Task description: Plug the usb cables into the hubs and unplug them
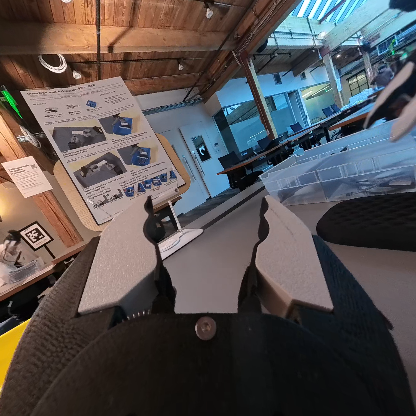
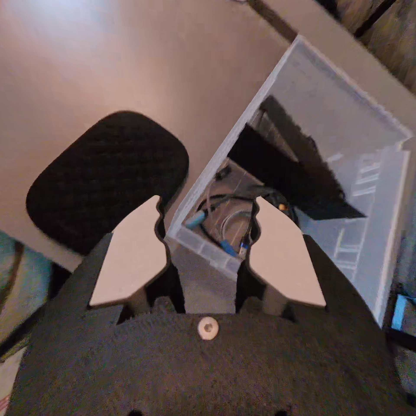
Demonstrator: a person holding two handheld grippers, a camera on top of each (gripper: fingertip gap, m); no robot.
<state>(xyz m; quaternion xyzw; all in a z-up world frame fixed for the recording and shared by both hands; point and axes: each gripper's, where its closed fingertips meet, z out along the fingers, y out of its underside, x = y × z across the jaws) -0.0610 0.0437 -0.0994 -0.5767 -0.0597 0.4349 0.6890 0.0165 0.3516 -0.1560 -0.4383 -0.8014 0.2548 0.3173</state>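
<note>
Grey table (image 1: 225, 258) is carrying everything you are working over. Your left gripper (image 1: 206, 221) is hovering low above it, jaws spread, gripping nothing, facing a printed instruction sheet (image 1: 99, 148) on a stand. Just to the right, a black textured pad (image 2: 105, 177) is lying flat. Your right gripper (image 2: 208, 217) is pointing down, jaws spread and empty, over the near corner of a clear plastic bin (image 2: 315, 144) beside that pad. USB cables (image 2: 227, 245) with blue plugs are sitting coiled inside the bin; the picture there is blurred.
</note>
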